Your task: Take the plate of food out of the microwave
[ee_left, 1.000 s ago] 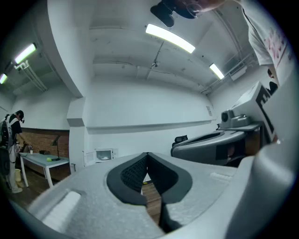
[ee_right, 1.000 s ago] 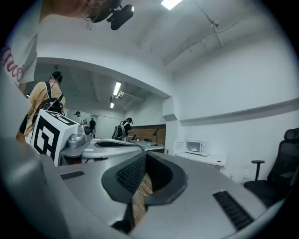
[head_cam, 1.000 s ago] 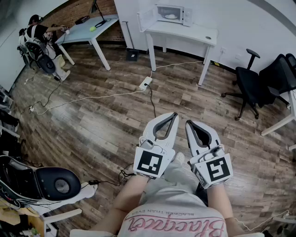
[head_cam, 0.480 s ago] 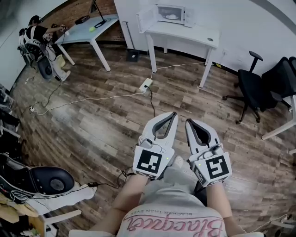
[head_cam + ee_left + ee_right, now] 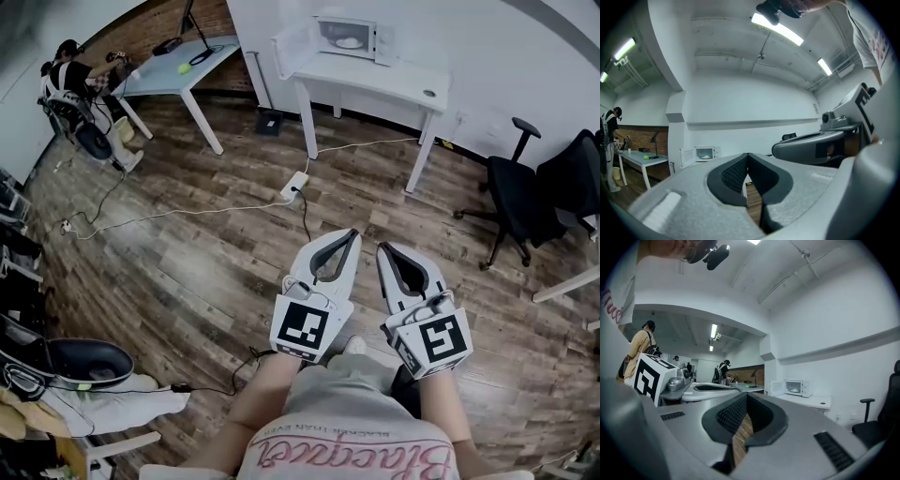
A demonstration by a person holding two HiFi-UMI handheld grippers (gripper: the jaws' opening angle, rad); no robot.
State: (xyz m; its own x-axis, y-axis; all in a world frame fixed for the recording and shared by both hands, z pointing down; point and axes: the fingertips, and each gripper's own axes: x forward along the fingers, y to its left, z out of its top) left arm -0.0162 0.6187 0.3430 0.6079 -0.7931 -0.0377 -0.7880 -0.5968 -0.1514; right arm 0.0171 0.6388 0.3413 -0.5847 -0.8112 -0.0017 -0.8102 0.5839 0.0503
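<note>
The left gripper (image 5: 351,234) and right gripper (image 5: 381,249) have their jaws together, empty; the open microwave (image 5: 345,36) stands well ahead.

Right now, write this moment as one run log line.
left gripper: shut, empty | right gripper: shut, empty | microwave: far, door open, plate inside

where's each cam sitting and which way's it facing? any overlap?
Head view: on the head, steeply down at the floor; shows forearms, shirt, left gripper, right gripper.
Left gripper view: on that gripper, forward along its shut fingers toward the microwave; right gripper alongside.
Right gripper view: likewise, shut fingers; left gripper's marker cube at left.
Shared: all three see the open microwave on the white table.
</note>
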